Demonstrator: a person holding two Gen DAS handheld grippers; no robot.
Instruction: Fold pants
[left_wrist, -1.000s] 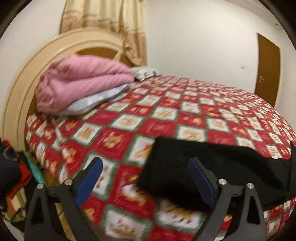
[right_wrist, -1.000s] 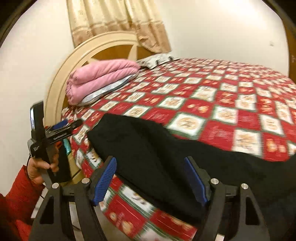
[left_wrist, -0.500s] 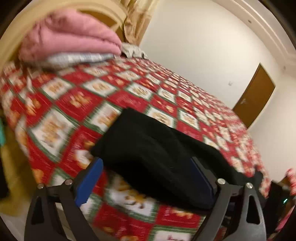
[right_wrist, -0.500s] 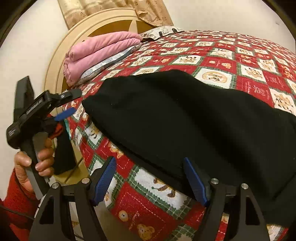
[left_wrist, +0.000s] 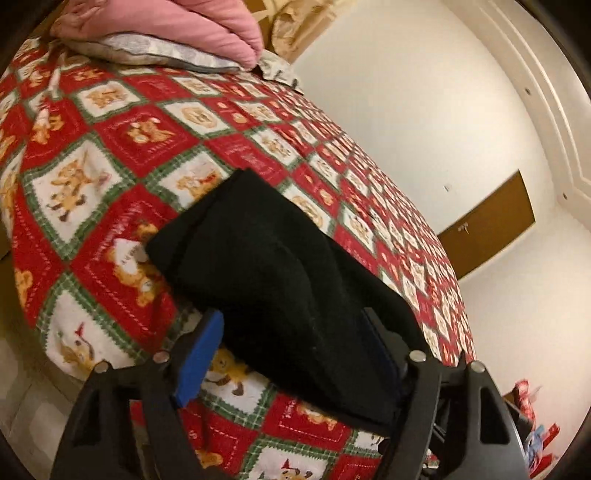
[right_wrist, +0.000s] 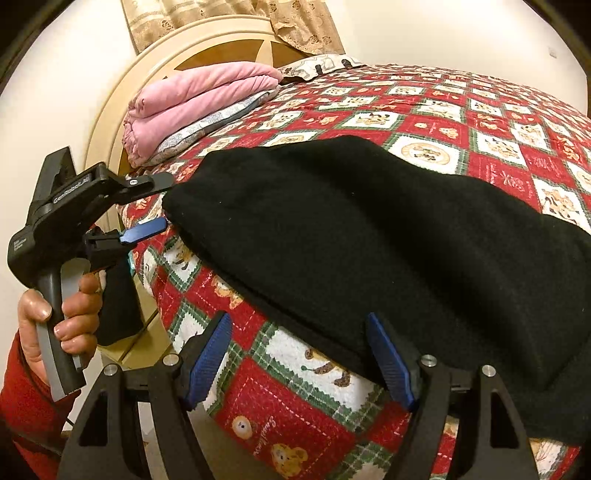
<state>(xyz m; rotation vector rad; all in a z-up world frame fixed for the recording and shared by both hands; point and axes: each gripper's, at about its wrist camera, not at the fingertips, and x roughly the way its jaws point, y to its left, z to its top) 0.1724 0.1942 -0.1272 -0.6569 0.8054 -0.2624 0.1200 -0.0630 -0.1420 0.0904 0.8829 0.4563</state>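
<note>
Two blue-padded grippers sit at the near edge of the bed (right_wrist: 491, 122). The left gripper (left_wrist: 291, 354) is closing, the black pants (left_wrist: 266, 266) bunched between its fingers, though whether the pads press yet is hard to tell. The right gripper (right_wrist: 299, 360) stands wide, its fingers straddling the pants' hem. Folded pink bedding (right_wrist: 195, 99) lies by the headboard (right_wrist: 110, 107).

We cannot tell whether the left gripper's (left_wrist: 291, 354) closing pads press the black pants (left_wrist: 280, 295); cloth covers its right pad. In the right wrist view the pants run off the picture's right edge, and their fold along the bed's (right_wrist: 295, 417) near edge hides the bedspread beneath. The person's sleeve (right_wrist: 22, 402) is cut off at the lower left.
</note>
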